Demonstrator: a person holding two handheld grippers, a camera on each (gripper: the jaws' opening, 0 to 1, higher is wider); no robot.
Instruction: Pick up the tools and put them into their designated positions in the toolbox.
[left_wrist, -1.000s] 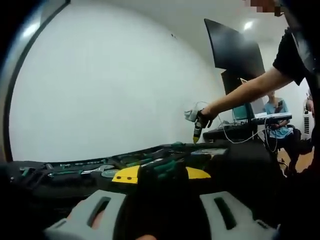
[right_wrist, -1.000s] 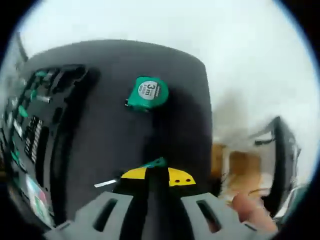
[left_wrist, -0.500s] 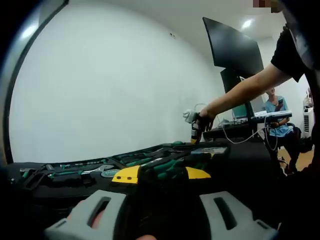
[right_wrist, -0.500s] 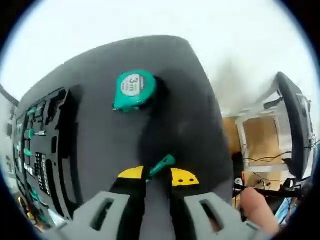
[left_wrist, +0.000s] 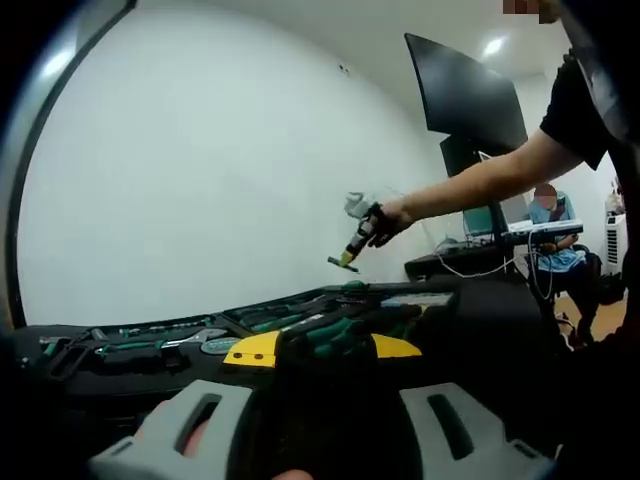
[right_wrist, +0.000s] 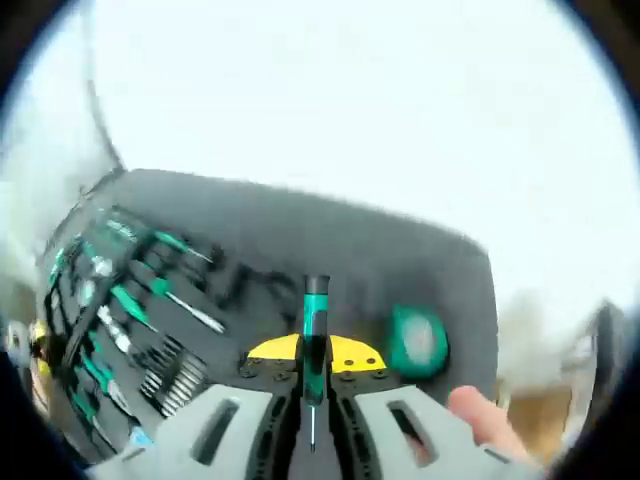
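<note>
Aloft, right tongs (right_wrist: 313, 362) pinching screwdriver (right_wrist: 315, 335), well above toolbox (right_wrist: 130, 320).

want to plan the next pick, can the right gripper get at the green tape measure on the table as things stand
Probably not yet. The right gripper is shut on a small green screwdriver, so its jaws are occupied. The tape measure itself lies in the open on the dark table, just beyond the jaws, with nothing over it.
</note>
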